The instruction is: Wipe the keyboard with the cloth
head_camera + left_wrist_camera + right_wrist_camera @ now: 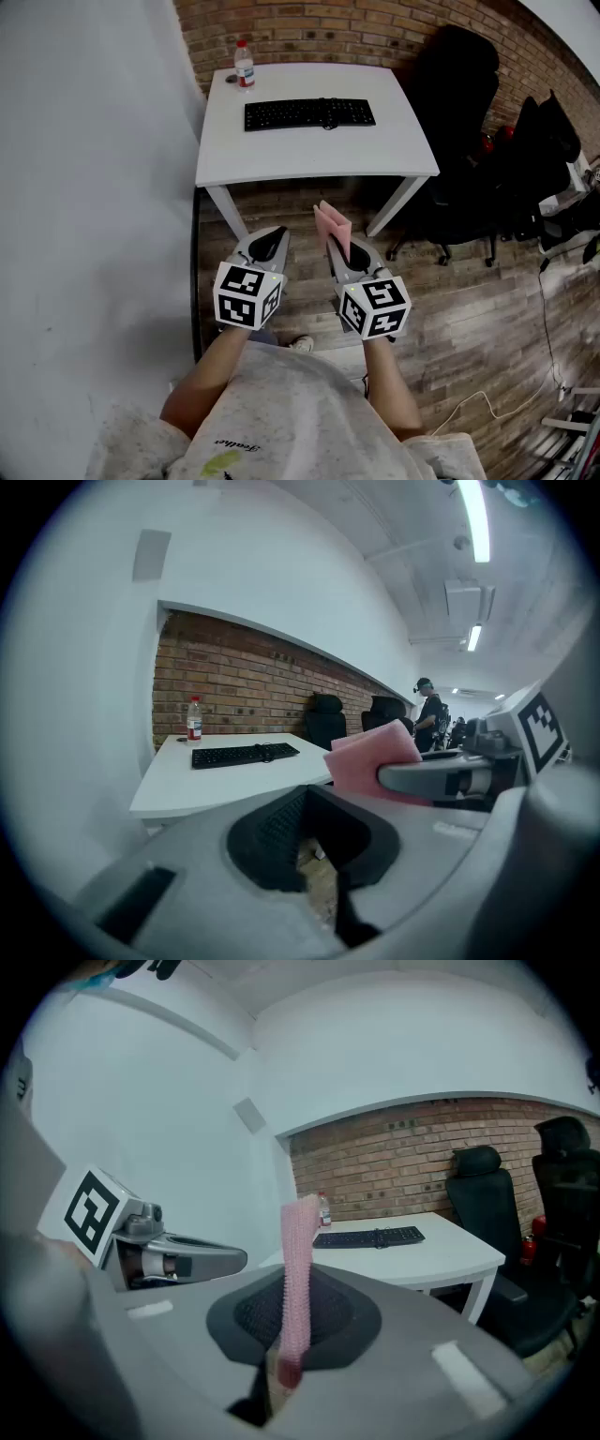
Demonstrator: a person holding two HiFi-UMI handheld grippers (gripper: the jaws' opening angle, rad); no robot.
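Note:
A black keyboard (pixel 309 114) lies on a white table (pixel 309 157) ahead of me, well beyond both grippers. It also shows in the left gripper view as the keyboard (pixel 245 754) and in the right gripper view as the keyboard (pixel 367 1237). My right gripper (pixel 342 255) is shut on a folded pink cloth (pixel 332 225), which stands upright between its jaws as the cloth (pixel 298 1269). My left gripper (pixel 266 246) is beside it, level with it, shut and holding nothing. From the left gripper (pixel 314 855) the pink cloth (pixel 370 761) shows to the right.
A water bottle (pixel 244 64) with a red cap stands at the table's far left corner. Black office chairs (pixel 464 141) crowd the table's right side. A white wall (pixel 84 187) runs along the left, brick behind. Cables (pixel 487 398) lie on the wooden floor. A person (pixel 429 710) stands far off.

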